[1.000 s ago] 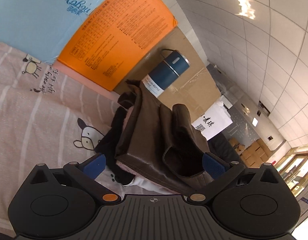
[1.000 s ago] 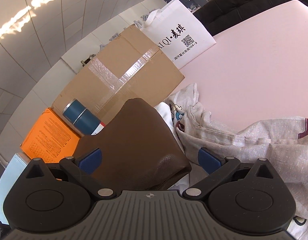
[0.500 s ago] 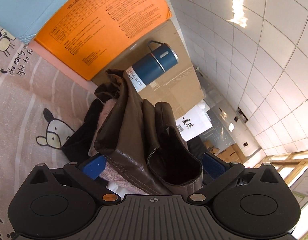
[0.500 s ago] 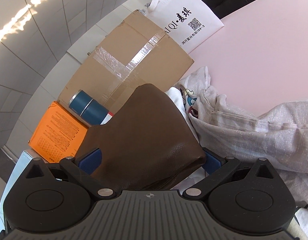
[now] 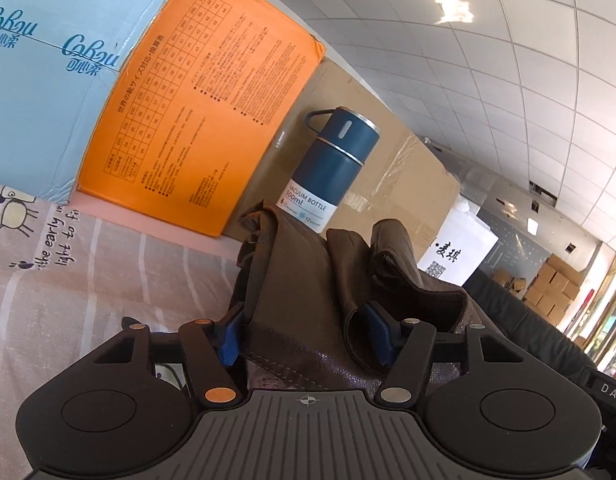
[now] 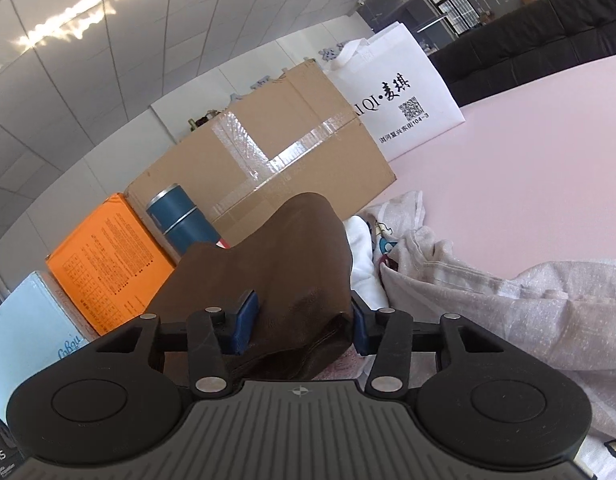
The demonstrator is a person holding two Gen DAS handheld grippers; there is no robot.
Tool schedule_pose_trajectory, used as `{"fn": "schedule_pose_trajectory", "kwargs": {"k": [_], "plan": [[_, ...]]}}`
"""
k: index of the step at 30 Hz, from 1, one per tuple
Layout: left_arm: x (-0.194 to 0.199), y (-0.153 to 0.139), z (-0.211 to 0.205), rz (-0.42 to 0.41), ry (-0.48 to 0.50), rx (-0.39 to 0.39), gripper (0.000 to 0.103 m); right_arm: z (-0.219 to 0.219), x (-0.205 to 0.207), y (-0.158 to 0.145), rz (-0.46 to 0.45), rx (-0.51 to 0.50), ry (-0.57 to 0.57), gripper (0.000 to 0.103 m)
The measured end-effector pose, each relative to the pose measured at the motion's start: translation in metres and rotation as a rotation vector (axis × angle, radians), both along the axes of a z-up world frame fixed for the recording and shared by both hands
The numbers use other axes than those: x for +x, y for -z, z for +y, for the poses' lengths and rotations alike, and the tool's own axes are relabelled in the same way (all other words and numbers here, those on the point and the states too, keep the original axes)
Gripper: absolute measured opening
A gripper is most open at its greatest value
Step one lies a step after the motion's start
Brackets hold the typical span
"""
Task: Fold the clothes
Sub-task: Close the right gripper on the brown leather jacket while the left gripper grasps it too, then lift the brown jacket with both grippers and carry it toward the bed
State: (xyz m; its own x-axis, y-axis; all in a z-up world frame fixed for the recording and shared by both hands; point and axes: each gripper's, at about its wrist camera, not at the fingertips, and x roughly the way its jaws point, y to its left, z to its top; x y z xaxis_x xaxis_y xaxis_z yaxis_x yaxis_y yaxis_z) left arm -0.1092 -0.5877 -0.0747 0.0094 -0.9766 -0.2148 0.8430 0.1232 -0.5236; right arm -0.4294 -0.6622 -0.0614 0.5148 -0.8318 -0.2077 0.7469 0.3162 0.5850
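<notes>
Brown leather-like fabric fills the gap of the left gripper [image 5: 305, 334], whose blue pads are closing in on the folded garment [image 5: 308, 292]; both pads look to be pressing against its sides, with several thick folds bunched between them. The right gripper [image 6: 299, 322] is likewise closing on the same garment [image 6: 275, 264], its pads touching a rounded fold on either side. Seen from the left wrist, the garment rises in upright folds just in front of a blue bottle [image 5: 332, 164], which stands behind it. Left of the bottle is an orange box [image 5: 203, 120], and left of that a pale blue box [image 5: 47, 88]; behind and right of the bottle stands a taped cardboard box [image 5: 400, 184], with a white bag [image 5: 460, 252] further right. Below the bottle and to its left lies a striped pink sheet [image 5: 87, 280] printed with cartoon animals. In the right wrist view, a heap of pale clothes [image 6: 488, 296] lies right of the bottle, touching the garment, on a pink tabletop [image 6: 528, 168].
</notes>
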Motion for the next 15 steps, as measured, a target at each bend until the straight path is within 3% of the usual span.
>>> {"fn": "schedule_pose_trajectory", "kwargs": {"k": [6, 11, 15], "plan": [[0.024, 0.007, 0.004, 0.073, -0.04, -0.008, 0.054, 0.016, 0.008, -0.009, 0.044, -0.081, -0.222, 0.044], [0.028, 0.012, 0.002, 0.098, -0.018, 0.004, 0.054, 0.009, 0.013, -0.019, 0.083, -0.05, -0.272, 0.08], [0.032, 0.017, 0.002, 0.135, -0.007, 0.01, 0.055, -0.014, 0.019, -0.034, 0.149, -0.058, -0.262, 0.084]]}}
